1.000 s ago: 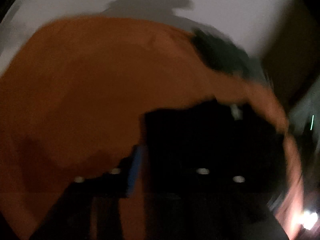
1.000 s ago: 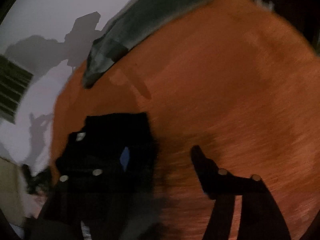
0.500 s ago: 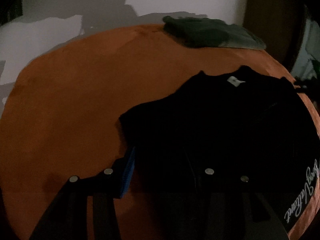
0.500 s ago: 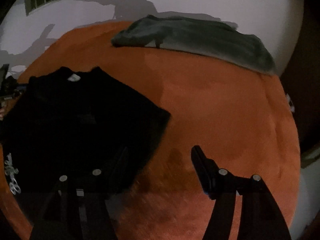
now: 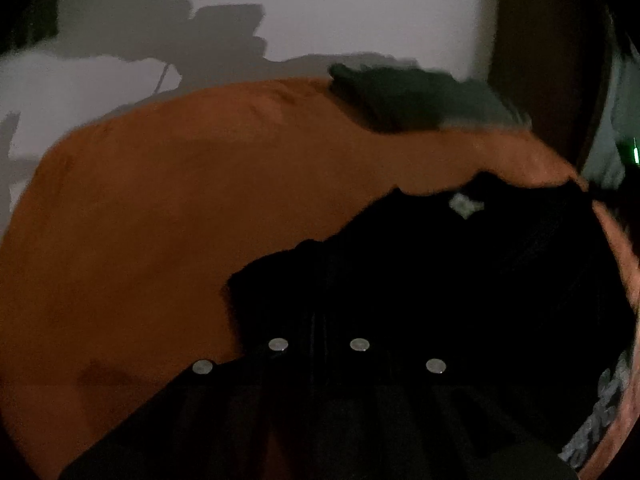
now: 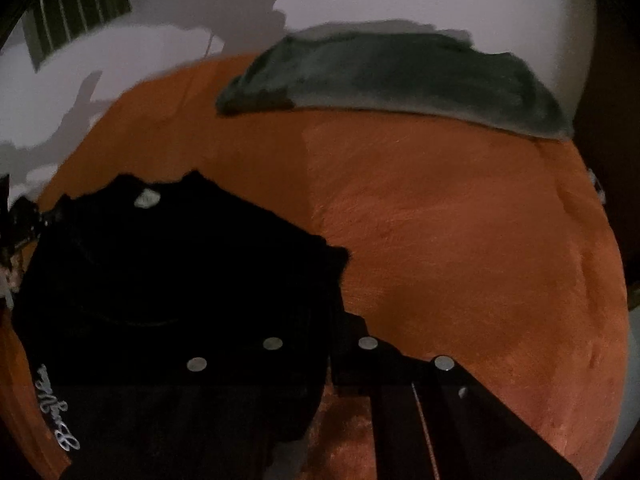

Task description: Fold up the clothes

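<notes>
The left gripper (image 5: 318, 320) is seen with its fingers drawn close together, pinched on the near left edge of the black T-shirt (image 5: 460, 280); the dark cloth and dark fingers merge, so the exact grip line cannot be told. The right gripper (image 6: 320, 328) is likewise narrowed, its fingers (image 6: 352, 344) closed on the shirt's near right edge (image 6: 160, 280), beside the sleeve corner. The shirt is spread flat on the orange bedcover (image 6: 460, 240), collar and white neck label (image 6: 146, 199) pointed toward the far edge, and script lettering (image 6: 56, 412) is shown near the hem at the near side. A dark green blanket (image 6: 400, 80) is laid along the far edge of the bed, well apart from the shirt, against a pale wall (image 5: 340, 8) marked by shadows.
</notes>
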Motion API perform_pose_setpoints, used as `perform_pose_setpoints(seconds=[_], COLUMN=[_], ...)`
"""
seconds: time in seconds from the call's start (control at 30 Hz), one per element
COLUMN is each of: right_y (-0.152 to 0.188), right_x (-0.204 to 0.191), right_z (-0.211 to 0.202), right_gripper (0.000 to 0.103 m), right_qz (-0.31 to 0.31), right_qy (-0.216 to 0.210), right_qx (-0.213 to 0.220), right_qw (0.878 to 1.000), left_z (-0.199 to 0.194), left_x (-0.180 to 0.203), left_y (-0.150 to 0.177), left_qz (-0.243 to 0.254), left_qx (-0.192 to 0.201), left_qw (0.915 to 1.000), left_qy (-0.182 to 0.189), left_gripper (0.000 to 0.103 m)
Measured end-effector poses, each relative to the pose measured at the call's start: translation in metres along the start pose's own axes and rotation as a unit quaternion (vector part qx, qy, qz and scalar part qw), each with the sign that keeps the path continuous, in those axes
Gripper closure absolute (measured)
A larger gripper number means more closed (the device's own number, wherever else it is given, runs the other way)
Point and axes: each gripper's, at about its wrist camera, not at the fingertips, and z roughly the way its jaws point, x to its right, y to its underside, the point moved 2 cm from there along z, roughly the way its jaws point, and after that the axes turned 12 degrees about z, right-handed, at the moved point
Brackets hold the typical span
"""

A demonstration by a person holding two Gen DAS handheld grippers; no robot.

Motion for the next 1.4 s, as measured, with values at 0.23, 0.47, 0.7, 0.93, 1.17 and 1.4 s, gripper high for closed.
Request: perform_pose_setpoints(seconds=[0.23, 0.47, 0.7, 0.93, 1.17, 1.4], right_y=[-0.011, -0.056, -0.061, -0.055, -0.050, -0.048], right_x=[0.002, 0.002, 0.006, -0.001, -0.006, -0.004], right_z=[-0.030, -0.019, 0.009, 0.033, 0.049, 0.037], right_gripper=[0.099, 0.103, 0.103, 0.102, 0.019, 0.098], right_qz=[0.035, 0.075, 0.110, 0.121, 0.135, 0.158], right_qy=[-0.004, 0.058, 0.054, 0.017, -0.010, -0.006], right_qx=[0.066, 0.091, 0.053, 0.007, -0.019, 0.016], right_qw=[0.997, 0.991, 0.991, 0.992, 0.991, 0.987], left_z=[-0.013, 0.013, 0.067, 0.049, 0.046, 0.059], left_x=[-0.033, -0.069, -0.064, -0.051, -0.064, -0.054], left_y=[-0.009, -0.026, -0.032, -0.042, -0.025, -0.021], left_qz=[-0.076, -0.180, -0.193, -0.107, -0.173, -0.168], left_qx=[0.030, -0.012, -0.169, -0.142, -0.138, -0.121], left_qw=[0.9966, 0.9825, 0.9634, 0.9804, 0.9731, 0.9774], left_qy=[0.007, -0.048, -0.077, -0.085, -0.065, -0.043], left_gripper=[0.100, 0.100, 0.086, 0.055, 0.054, 0.054])
